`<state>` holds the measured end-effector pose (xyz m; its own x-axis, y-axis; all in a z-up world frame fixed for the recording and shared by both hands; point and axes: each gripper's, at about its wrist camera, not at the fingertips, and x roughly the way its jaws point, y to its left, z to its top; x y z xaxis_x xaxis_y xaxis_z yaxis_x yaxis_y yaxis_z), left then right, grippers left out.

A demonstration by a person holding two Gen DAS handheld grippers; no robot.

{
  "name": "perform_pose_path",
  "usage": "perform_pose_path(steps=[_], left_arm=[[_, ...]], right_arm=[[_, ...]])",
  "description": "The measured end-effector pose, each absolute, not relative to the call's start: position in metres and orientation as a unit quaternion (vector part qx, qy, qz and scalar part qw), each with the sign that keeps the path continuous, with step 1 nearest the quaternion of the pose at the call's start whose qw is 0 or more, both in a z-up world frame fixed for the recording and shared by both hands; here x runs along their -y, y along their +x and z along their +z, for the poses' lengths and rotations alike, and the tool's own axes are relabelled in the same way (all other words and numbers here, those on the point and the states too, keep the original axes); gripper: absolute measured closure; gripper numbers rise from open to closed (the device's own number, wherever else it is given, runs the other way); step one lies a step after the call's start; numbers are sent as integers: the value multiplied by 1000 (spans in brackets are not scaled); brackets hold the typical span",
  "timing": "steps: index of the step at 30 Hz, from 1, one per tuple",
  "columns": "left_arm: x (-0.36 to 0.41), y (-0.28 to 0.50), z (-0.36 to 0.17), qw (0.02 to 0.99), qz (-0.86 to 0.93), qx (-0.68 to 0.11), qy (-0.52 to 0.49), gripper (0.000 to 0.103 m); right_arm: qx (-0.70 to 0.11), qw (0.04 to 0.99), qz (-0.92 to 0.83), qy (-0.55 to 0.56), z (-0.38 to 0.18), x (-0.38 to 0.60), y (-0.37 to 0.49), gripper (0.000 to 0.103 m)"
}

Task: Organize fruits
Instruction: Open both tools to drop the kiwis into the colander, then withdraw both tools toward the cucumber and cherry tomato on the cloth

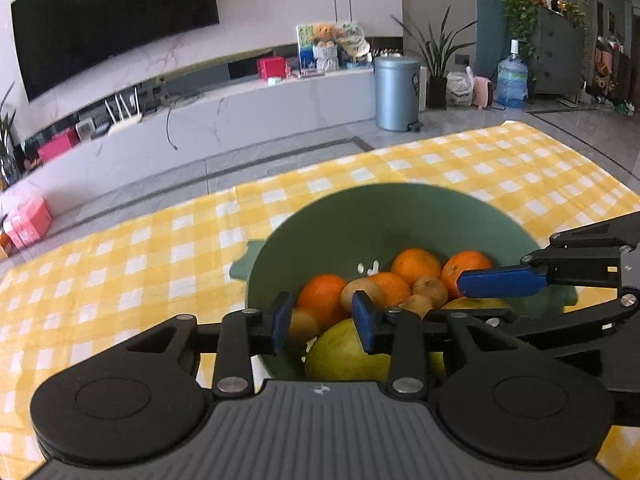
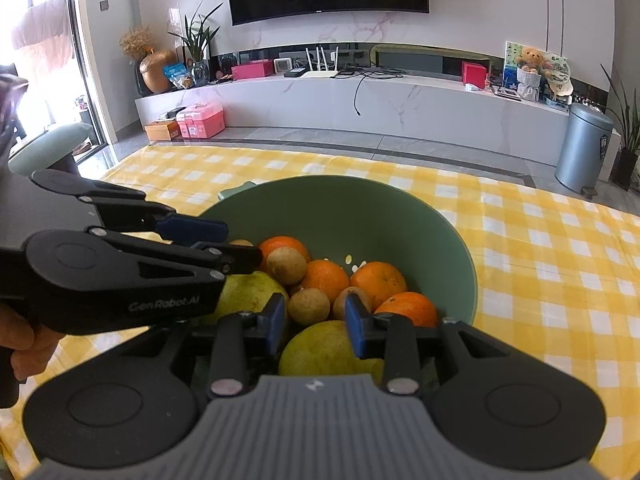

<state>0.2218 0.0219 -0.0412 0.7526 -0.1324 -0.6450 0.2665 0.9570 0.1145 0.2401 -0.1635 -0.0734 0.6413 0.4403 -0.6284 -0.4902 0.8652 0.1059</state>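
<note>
Both my hand-held grippers over green bowl near desk's far edge: left hand-held gripper released, right hand-held gripper released, nothing grasped. Best: single out one brown fruit, clench gently, avoid bruising pear.

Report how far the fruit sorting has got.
Done: oranges, small brown fruits and green-yellow pears sit together in the green bowl; no fruit shows on the checked cloth. In hand: nothing; left gripper and right gripper hang open over the bowl. Left: possibly nothing, unless fruit lies out of view.
</note>
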Motion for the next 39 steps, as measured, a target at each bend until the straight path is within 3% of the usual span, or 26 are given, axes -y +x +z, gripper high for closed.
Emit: perform_pose_path(steps=[3, 6, 13, 22, 37, 39], left_arm=[[-21, 216, -33, 936, -114, -319, 97, 55], [-21, 208, -25, 941, -116, -306, 91, 55], [-15, 184, -11, 943, -117, -297, 96, 48], [-20, 160, -4, 931, -122, -340, 53, 48], [-55, 125, -34, 886, -103, -445, -81, 48], [-59, 121, -37, 881, -94, -453, -99, 47]], right_arm=[[-333, 908, 253, -31, -70, 168, 236, 72], [-321, 915, 244, -26, -66, 173, 227, 63], [-290, 929, 229, -9, -54, 188, 195, 62], [-269, 944, 190, 3, -53, 205, 146, 58], [-358, 916, 179, 37, -92, 207, 108, 58], [-359, 915, 180, 38, -92, 206, 107, 54]])
